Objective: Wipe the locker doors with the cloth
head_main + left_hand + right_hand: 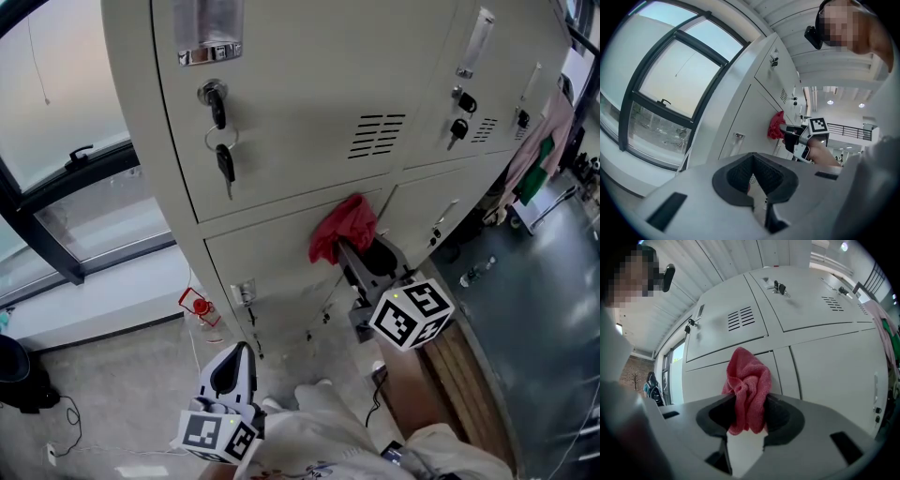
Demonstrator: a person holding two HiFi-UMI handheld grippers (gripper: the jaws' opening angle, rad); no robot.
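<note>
A crumpled red cloth [343,228] is pressed against a lower locker door [272,267], just under the seam below the vented upper door [300,103]. My right gripper [351,253] is shut on it. In the right gripper view the cloth [747,383] bulges out between the jaws of the right gripper [750,411], next to the vertical seam between two lower doors. My left gripper [239,356] hangs low near the floor, apart from the lockers. Its jaws are shut with nothing in them in the left gripper view [754,176], where the cloth [776,125] shows farther off.
Keys [223,159] hang from the upper door's lock. A window [66,187] stands at the left. A red object [195,303] lies on the floor by the locker base. Clothes [539,150] hang at the right, with a bottle [476,272] on the dark floor.
</note>
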